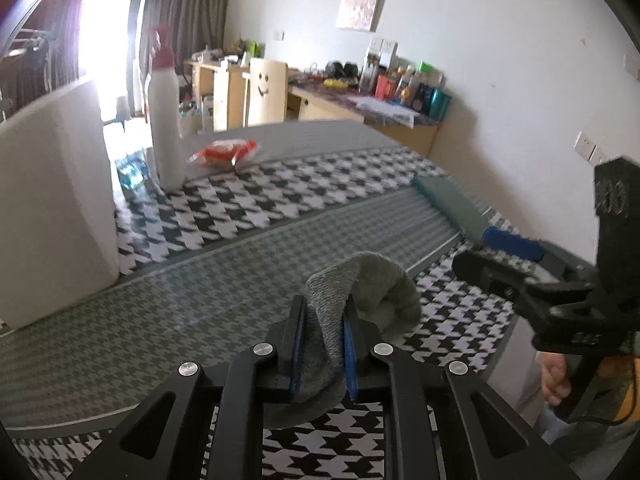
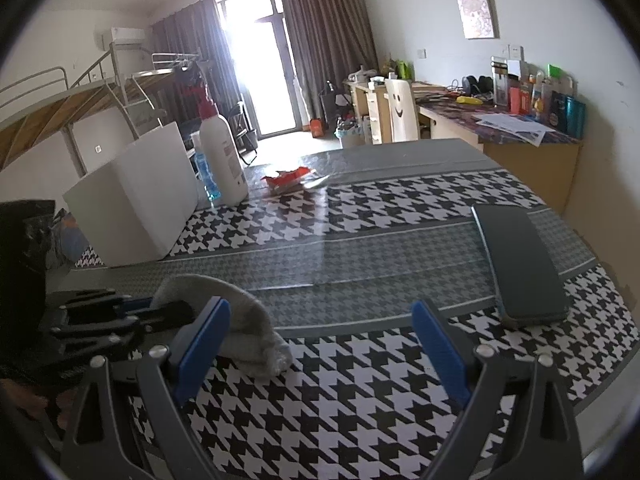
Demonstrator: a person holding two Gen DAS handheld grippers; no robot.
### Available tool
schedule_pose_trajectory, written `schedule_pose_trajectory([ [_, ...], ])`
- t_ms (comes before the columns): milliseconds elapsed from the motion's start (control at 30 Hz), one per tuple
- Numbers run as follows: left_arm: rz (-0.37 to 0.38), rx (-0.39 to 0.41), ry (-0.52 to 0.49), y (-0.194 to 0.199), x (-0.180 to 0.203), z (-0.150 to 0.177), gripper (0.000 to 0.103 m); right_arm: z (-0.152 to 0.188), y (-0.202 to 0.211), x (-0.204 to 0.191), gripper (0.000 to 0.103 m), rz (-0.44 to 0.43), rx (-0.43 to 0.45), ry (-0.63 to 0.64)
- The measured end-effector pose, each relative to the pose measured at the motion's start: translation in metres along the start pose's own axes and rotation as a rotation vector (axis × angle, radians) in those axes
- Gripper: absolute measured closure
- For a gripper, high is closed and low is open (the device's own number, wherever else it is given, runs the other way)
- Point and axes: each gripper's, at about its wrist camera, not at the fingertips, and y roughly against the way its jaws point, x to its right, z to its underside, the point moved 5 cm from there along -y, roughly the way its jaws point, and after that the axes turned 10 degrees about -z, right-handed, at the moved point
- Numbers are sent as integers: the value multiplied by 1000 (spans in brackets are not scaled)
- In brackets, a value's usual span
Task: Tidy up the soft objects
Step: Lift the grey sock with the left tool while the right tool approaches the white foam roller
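A grey sock point(image 1: 360, 292) is pinched between the blue pads of my left gripper point(image 1: 323, 340), which is shut on it just above the houndstooth table point(image 1: 280, 200). In the right wrist view the same sock point(image 2: 248, 332) lies bunched at the left, with my left gripper point(image 2: 120, 312) on it. My right gripper point(image 2: 320, 344) is open and empty, low over the table point(image 2: 360, 380), to the right of the sock. It also shows at the right edge of the left wrist view point(image 1: 500, 268), where I cannot tell how its jaws stand.
A white box point(image 2: 132, 196) stands at the back left, with a white bottle with a red cap point(image 2: 222, 156) and a blue bottle point(image 2: 202, 172) beside it. A red packet point(image 2: 286, 178) lies farther back. A dark grey-green flat case point(image 2: 520, 264) lies at the right.
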Motion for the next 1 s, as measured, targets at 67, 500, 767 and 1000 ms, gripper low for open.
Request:
schedule_pose_trajectory([
  [67, -4, 23, 10, 9, -4, -3, 85, -1, 3, 0, 8, -4, 9, -2],
  [500, -74, 70, 100, 28, -43, 0, 85, 15, -13, -33, 8, -80, -80, 82],
  [767, -99, 75, 139, 32, -60, 8, 85, 32, -27, -49, 8, -113, -160, 93],
  [1000, -83, 72, 150, 33, -64, 15, 85, 35, -35, -53, 9, -146, -184, 77],
])
